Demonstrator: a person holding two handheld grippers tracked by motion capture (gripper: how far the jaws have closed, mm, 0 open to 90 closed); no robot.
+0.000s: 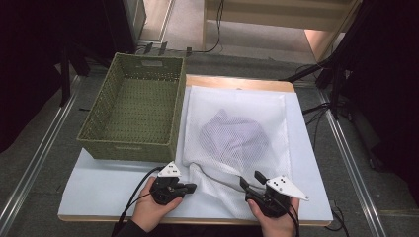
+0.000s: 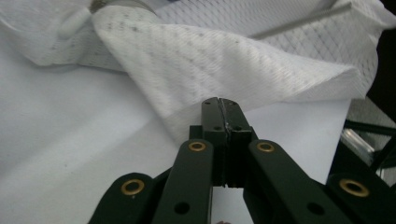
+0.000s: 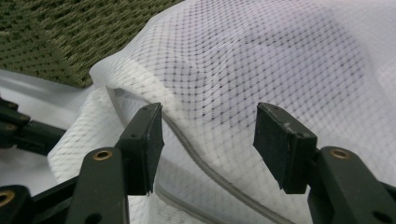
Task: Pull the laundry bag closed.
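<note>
Up close, left gripper (image 2: 223, 108) pinching mesh bag (image 2: 243, 60); right gripper (image 3: 208, 135) spread over its zipper (image 3: 205, 170).

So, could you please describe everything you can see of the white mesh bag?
The white mesh bag is a soft net laundry pouch lying flat on the white-covered table, right beside the green basket. A pale lilac garment shows through the netting as a rumpled lump. A grey zipper runs along its near edge. The left gripper has shut at a folded corner; the right gripper stands open over the zipper edge.
</note>
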